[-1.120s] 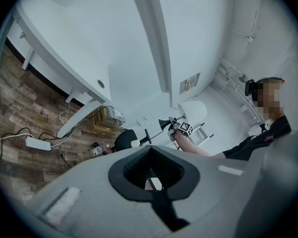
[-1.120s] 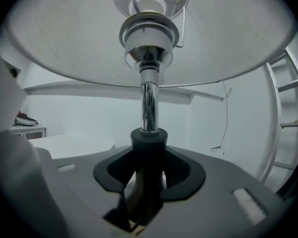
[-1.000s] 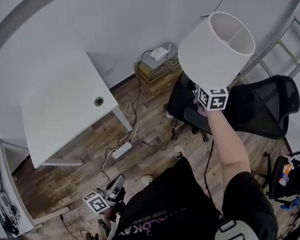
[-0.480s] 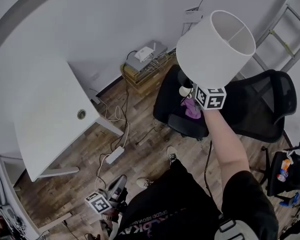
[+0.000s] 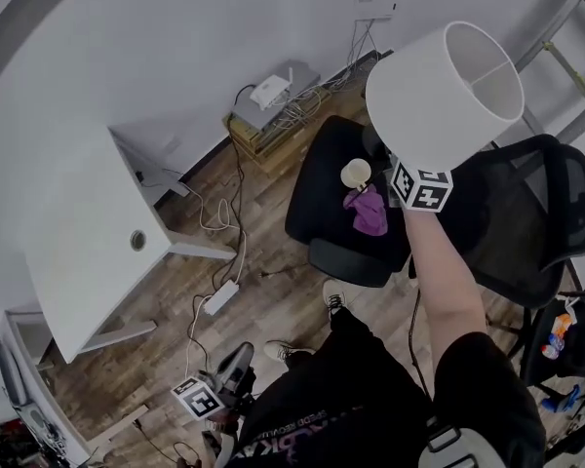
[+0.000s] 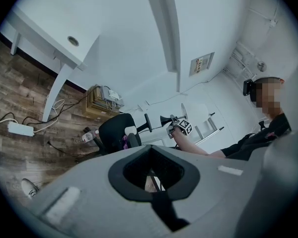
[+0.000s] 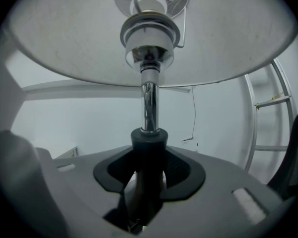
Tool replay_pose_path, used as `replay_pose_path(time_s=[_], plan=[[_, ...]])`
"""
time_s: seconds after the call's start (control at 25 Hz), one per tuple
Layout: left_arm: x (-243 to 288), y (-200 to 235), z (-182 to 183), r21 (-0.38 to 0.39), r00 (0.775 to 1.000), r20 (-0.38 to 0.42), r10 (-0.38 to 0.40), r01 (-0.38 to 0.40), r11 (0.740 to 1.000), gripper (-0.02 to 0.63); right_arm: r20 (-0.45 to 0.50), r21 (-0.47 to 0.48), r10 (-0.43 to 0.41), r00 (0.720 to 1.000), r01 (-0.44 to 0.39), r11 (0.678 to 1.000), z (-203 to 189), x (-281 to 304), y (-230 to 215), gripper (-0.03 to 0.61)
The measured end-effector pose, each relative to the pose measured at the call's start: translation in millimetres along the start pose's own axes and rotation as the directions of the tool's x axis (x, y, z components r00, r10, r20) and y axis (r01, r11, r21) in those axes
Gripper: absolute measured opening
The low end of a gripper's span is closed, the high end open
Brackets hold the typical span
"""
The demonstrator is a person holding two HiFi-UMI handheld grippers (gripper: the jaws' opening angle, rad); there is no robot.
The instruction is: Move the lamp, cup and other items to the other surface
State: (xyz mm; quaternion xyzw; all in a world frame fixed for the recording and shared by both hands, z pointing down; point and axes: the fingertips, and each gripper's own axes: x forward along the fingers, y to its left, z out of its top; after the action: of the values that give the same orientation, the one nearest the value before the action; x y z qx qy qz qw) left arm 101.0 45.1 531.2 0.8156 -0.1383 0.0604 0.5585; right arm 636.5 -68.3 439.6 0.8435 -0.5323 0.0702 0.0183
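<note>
A lamp with a white shade (image 5: 444, 96) is held up in the air by my right gripper (image 5: 419, 188), above the right side of a black office chair (image 5: 336, 232). In the right gripper view the jaws are shut on the lamp's dark collar below the chrome stem (image 7: 148, 103), with the shade (image 7: 64, 33) overhead. A pale cup (image 5: 356, 174) and a purple cloth (image 5: 368, 213) lie on the chair seat. The white desk (image 5: 78, 242) stands at the left. My left gripper (image 5: 224, 378) hangs low beside the person's leg, holding nothing I can see; its jaws are not clear.
A box with a router and tangled cables (image 5: 273, 115) sits against the wall. A power strip (image 5: 219, 298) and cords lie on the wood floor. A ladder (image 5: 556, 57) leans at the right, and a second chair (image 5: 565, 344) carries small items.
The lamp has travelled with the right gripper away from the desk toward the black chair. The desk has slid left in view, and the cup and purple cloth have come into sight.
</note>
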Motion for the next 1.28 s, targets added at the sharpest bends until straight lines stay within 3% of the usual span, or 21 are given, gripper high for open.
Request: replay_pose_path(time_s=[0.4, 0.68, 1.0, 1.28], plan=[[79.7, -4.4, -12.4, -0.015, 0.988, -0.145, 0.061, -0.064, 0.998, -0.006, -0.129, 0.049, -0.135, 0.982, 0.142, 0.989, -98.5, 1.2, -107.6, 0.15], [120.5, -4.4, -22.6, 0.003, 0.962, -0.245, 0.119, -0.122, 0.993, -0.005, -0.159, 0.119, -0.22, 0.962, 0.24, 0.963, -152.1, -0.5, -169.9, 0.15], [134.8, 9.2, -40.8, 0.011, 0.914, -0.35, 0.204, -0.214, 0.977, -0.005, -0.204, 0.186, -0.3, 0.932, 0.338, 0.923, -224.9, -1.9, -212.6, 0.149], [137.2, 22.2, -67.7, 0.02, 0.839, -0.482, 0.252, -0.277, 0.961, -0.005, -0.251, 0.226, -0.32, 0.913, 0.377, 0.898, -289.4, 8.5, -224.7, 0.149]])
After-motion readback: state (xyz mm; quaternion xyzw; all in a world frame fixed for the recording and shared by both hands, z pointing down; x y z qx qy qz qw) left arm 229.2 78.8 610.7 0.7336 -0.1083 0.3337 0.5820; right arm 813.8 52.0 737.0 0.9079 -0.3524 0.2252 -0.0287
